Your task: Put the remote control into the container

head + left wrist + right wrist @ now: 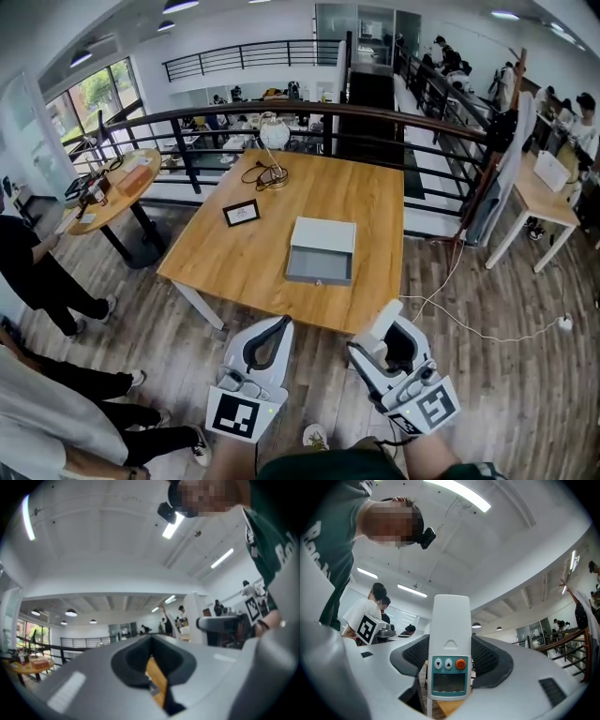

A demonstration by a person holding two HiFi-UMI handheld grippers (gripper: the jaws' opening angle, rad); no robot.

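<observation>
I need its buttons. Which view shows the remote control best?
Right gripper view: the remote control faces the camera, clamped in the right hand-held gripper, buttons and screen clear. Head view shows only its white end; left gripper view, nothing.

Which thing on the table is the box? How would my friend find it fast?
Find the big square wooden table by the black railing. The container sits toward its near edge, right of the middle. It is the only shallow grey box there; the small black picture frame and the white globe on a stand lie farther back.
</observation>
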